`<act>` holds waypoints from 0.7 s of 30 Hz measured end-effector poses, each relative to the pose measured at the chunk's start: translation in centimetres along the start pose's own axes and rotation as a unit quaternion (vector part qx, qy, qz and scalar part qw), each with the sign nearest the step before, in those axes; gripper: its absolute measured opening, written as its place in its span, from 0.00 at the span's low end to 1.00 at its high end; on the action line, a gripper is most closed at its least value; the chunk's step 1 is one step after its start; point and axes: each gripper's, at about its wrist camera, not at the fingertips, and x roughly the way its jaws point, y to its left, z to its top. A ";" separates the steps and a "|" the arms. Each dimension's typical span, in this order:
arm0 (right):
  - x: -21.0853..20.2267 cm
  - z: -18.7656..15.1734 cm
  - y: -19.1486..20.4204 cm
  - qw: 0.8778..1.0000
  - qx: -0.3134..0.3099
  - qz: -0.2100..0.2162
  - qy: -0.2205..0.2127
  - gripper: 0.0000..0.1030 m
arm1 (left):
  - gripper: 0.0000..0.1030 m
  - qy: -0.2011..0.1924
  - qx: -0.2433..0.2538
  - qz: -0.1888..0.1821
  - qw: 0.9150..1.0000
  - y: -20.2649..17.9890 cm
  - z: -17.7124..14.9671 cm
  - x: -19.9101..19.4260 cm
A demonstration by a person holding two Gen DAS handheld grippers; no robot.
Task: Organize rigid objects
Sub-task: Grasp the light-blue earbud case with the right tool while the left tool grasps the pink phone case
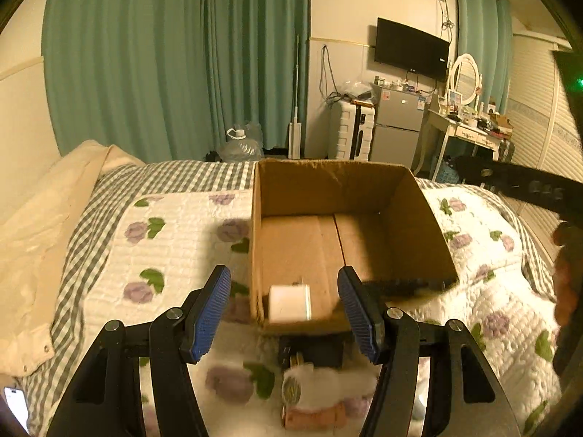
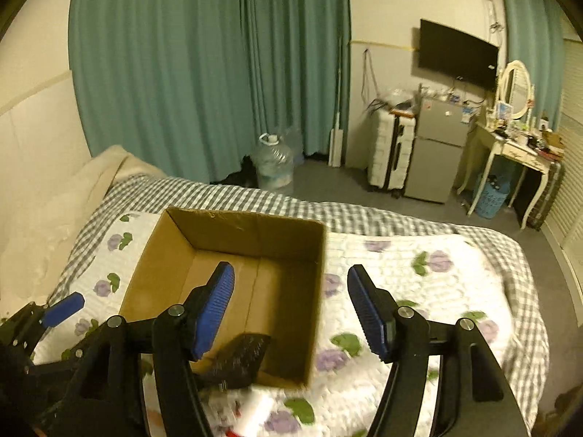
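An open cardboard box (image 1: pixel 419 211) stands on the flowered quilt; it also shows in the right wrist view (image 2: pixel 145 276). My left gripper (image 1: pixel 288 315) is open, just before the box's near wall. A blurred white cylinder (image 1: pixel 289 302) is between its fingers, over the near edge of the box, not gripped. A black brush (image 1: pixel 404 286) lies across the box's near right corner and shows in the right wrist view (image 2: pixel 240 360). My right gripper (image 2: pixel 291 313) is open and empty above the box's right wall. Several small items (image 1: pixel 309 389) lie on the quilt under the left gripper.
The bed has a checked sheet (image 2: pixel 364 215) and a cream duvet (image 1: pixel 43 225) at the left. A phone (image 1: pixel 16 406) lies at the bed's near left. Beyond the bed are green curtains, a water jug (image 2: pixel 273 164), a suitcase, a fridge (image 2: pixel 437 153) and a dressing table.
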 end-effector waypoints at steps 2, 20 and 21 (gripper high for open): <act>-1.8 -0.9 -0.3 1.000 0.001 -0.008 -0.006 0.69 | 0.62 0.001 0.002 0.000 1.000 0.1 -0.8 -0.9; 0.6 -16.4 2.7 0.987 -0.041 -0.003 0.155 0.84 | 0.66 0.071 0.031 -0.013 0.997 -0.8 -9.8 0.4; 1.0 -17.2 2.6 0.985 -0.044 -0.007 0.166 0.84 | 0.66 0.073 0.033 -0.010 0.997 -0.8 -10.1 0.7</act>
